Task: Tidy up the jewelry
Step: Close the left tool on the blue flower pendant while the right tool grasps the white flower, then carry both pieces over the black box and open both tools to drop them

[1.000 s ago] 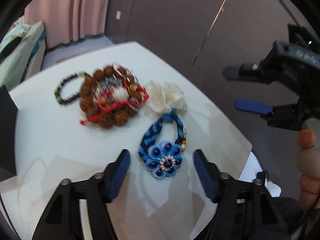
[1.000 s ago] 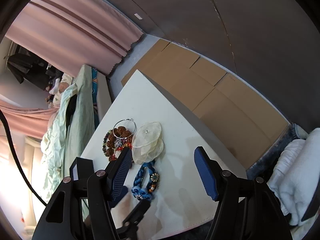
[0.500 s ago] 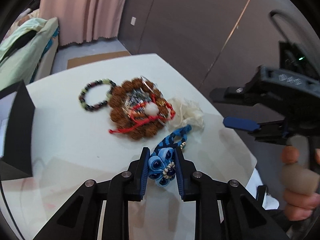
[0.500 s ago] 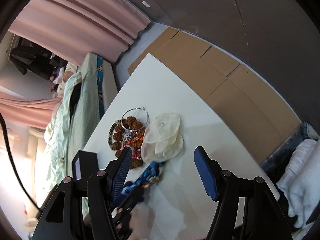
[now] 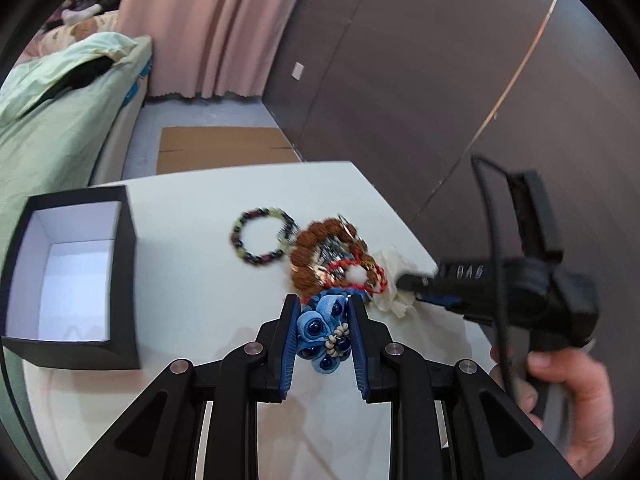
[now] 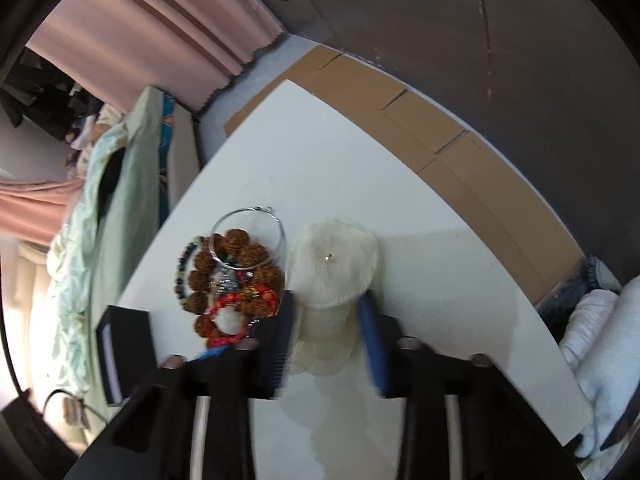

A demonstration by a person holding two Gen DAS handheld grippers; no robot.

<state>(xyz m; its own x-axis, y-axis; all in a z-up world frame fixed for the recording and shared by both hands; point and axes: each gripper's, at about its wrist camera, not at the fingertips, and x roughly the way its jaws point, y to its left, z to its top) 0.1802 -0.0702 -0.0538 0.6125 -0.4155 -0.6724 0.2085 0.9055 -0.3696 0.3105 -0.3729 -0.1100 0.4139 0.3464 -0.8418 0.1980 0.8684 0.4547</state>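
In the left wrist view the left claw (image 5: 323,326) sits at the lower middle of the frame, its blue pads pressed against both sides of the blue flower bracelet (image 5: 325,334), which is pinched between them above the white desk (image 5: 192,280). Just beyond it lie the brown bead bracelet (image 5: 316,254) with red cord and, further up and to the left, the dark bead bracelet (image 5: 260,236). An open black box (image 5: 68,276) with a white inside stands at the left edge of the frame. At the right, a hand (image 5: 568,384) holds the other tool.

In the right wrist view the right claw (image 6: 330,320) has just been closing; its jaws stand narrowly apart around the cream fabric flower (image 6: 332,264) at the frame's middle, both pads touching its sides. A thin wire hoop (image 6: 248,236) lies over the brown beads, left of the flower.
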